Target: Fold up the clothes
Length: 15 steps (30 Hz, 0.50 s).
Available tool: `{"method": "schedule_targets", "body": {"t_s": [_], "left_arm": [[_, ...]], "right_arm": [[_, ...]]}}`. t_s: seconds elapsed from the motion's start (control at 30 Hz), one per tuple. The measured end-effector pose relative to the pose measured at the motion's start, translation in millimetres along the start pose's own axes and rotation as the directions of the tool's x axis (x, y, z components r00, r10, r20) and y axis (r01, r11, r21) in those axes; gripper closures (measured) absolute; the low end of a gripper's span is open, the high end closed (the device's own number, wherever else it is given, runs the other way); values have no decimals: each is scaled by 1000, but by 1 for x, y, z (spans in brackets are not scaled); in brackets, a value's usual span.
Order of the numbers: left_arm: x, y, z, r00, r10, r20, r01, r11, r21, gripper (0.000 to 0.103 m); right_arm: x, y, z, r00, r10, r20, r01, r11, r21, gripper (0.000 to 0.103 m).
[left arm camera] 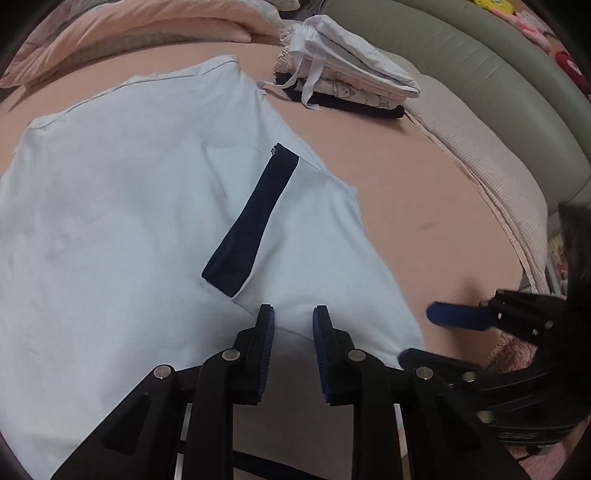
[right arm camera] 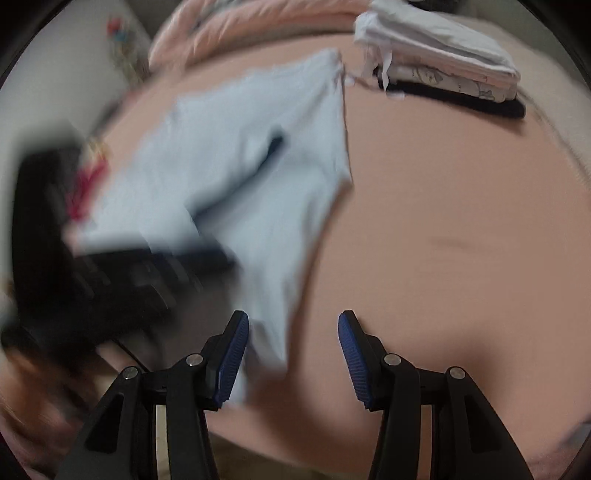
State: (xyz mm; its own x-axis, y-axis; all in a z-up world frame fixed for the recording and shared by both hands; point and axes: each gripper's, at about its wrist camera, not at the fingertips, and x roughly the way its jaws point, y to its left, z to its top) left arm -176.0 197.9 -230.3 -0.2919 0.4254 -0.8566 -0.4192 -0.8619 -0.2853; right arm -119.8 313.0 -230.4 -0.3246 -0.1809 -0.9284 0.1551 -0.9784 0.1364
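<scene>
Beneath the left gripper (left arm camera: 293, 319), jaws slightly apart and gripping nothing, lies the pale blue garment (left arm camera: 129, 206) on the bed; the right gripper (right arm camera: 293, 325) hovers open beside its edge; next, I judge, pinching that hem to fold.

Bed with pink sheet (left arm camera: 424, 206) carrying a pale blue garment (left arm camera: 129, 206) spread flat, a stack of folded clothes (left arm camera: 351, 88) near the far edge, and a pink quilt (left arm camera: 147, 29) bunched behind.
</scene>
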Motion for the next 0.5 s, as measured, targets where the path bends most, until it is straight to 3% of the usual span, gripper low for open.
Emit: {"method": "schedule_targets", "body": {"t_s": [0.13,0.23,0.4,0.5], "left_arm": [[1,7,-1,999,-47,18,48,998,-33,84],[-6,9,-8,996,-67,54,72,994,-81,84],[-40,8,-15,998,34,45,-31,998,-61,82],[-60,36,-39,994,99,-46,-103,990,-92,74]], "right_arm": [[-21,-13,-20,998,-57,37,53,993,102,52],[-31,-14,-24,996,-50,78,34,980,194,52],[-45,12,-5,978,-61,201,26,985,172,50],[-16,25,5,990,-119,75,109,985,132,49]]}}
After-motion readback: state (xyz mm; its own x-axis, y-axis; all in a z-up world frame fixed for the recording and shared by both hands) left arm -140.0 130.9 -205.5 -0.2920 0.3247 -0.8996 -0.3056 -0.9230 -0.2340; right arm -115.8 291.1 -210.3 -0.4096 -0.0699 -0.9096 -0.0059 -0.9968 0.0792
